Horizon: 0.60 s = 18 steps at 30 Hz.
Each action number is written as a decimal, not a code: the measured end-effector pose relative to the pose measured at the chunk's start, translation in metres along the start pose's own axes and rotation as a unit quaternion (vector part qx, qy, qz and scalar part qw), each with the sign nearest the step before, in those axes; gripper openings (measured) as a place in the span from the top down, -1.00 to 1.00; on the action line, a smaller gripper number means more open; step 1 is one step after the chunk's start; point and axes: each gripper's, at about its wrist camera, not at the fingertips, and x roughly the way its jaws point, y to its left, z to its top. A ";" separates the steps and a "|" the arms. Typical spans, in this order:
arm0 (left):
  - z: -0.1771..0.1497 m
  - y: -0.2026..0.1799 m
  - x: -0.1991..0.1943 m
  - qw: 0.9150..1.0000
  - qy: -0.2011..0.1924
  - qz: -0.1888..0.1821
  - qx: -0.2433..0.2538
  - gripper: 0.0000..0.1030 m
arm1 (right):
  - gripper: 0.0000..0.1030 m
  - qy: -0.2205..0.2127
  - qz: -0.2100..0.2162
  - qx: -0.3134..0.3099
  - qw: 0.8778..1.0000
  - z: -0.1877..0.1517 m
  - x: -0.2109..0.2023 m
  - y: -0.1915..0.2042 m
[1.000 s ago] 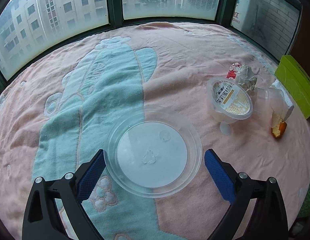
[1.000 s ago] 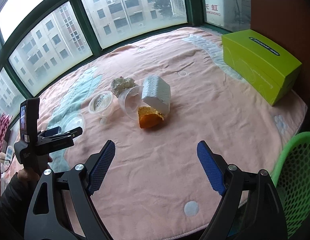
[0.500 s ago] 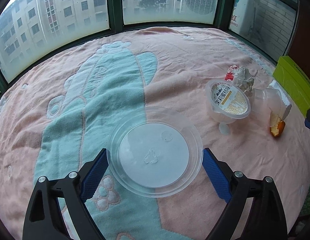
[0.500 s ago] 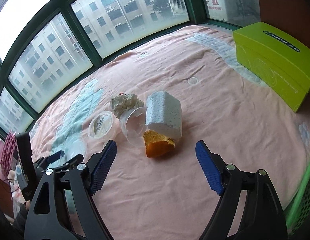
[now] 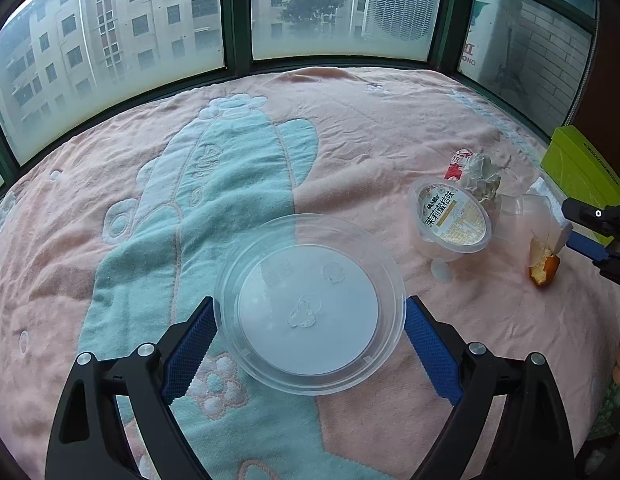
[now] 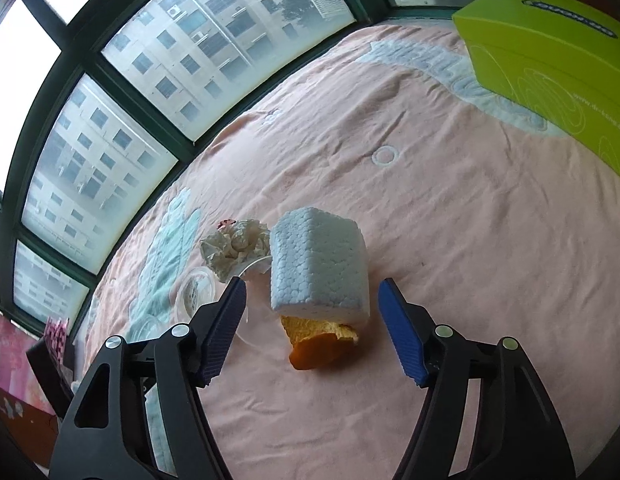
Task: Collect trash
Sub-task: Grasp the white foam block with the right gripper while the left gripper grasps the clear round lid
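Left hand-held gripper [image 5: 308, 336] spread around clear lid [image 5: 310, 304], frame middle; right hand-held gripper [image 6: 312, 330] spread around foam block [image 6: 319, 266]. Next: squeeze both.

A home, apparently an upper-floor flat. A curved bay of dark green-framed windows [image 5: 234, 20] looks onto grey apartment blocks [image 6: 214, 36]. Below it lies a pink towelling blanket with a teal cartoon pattern [image 5: 214, 184], with a lime-green cardboard box [image 6: 550, 64] on it.
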 end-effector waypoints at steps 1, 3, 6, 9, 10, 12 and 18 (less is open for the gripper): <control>0.000 0.000 -0.001 1.000 0.000 0.000 -0.001 -0.73 | -0.30 0.003 0.004 0.008 1.000 0.000 0.003 -0.003; 0.000 0.001 -0.001 1.000 -0.001 -0.001 -0.002 -0.73 | -0.29 0.009 0.009 0.019 1.000 0.001 0.009 -0.007; 0.001 0.001 -0.003 1.000 -0.003 -0.003 -0.003 -0.73 | -0.24 0.019 0.019 0.038 0.999 0.001 0.016 -0.015; 0.001 -0.001 -0.005 1.000 -0.004 -0.004 -0.002 -0.73 | -0.15 0.026 0.025 0.049 0.998 0.001 0.021 -0.016; 0.001 -0.001 -0.005 1.000 -0.004 -0.004 -0.002 -0.73 | -0.15 0.025 0.024 0.049 0.998 0.001 0.021 -0.017; 0.001 -0.002 -0.006 1.000 -0.005 -0.006 -0.002 -0.73 | -0.14 0.024 0.022 0.041 0.999 0.000 0.020 -0.016; 0.004 -0.011 -0.017 1.000 -0.012 -0.012 0.001 -0.73 | -0.14 -0.001 -0.011 -0.012 1.000 -0.003 -0.004 -0.006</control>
